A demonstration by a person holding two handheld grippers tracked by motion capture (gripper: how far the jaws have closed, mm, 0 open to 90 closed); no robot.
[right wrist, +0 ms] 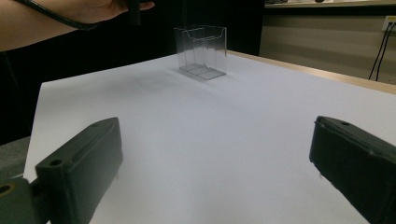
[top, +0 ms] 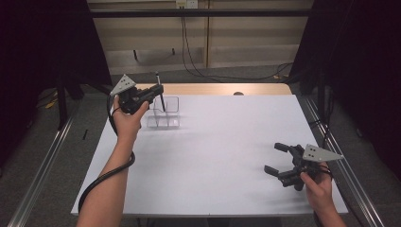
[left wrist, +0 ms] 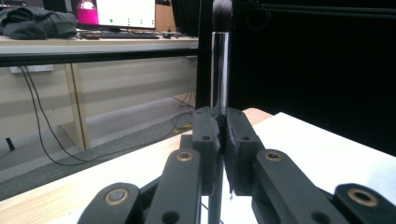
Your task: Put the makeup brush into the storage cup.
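table: white rectangular tabletop [top: 217,156] with a pale wooden far edge
organizer: clear plastic compartment box [top: 163,113], far left
right gripper [top: 276,161]: jaws wide apart, nothing between, near right
left gripper [top: 158,90]: clamped on brush, above organizer
brush: slim black-bristled makeup brush with silver ferrule [left wrist: 220,70], upright
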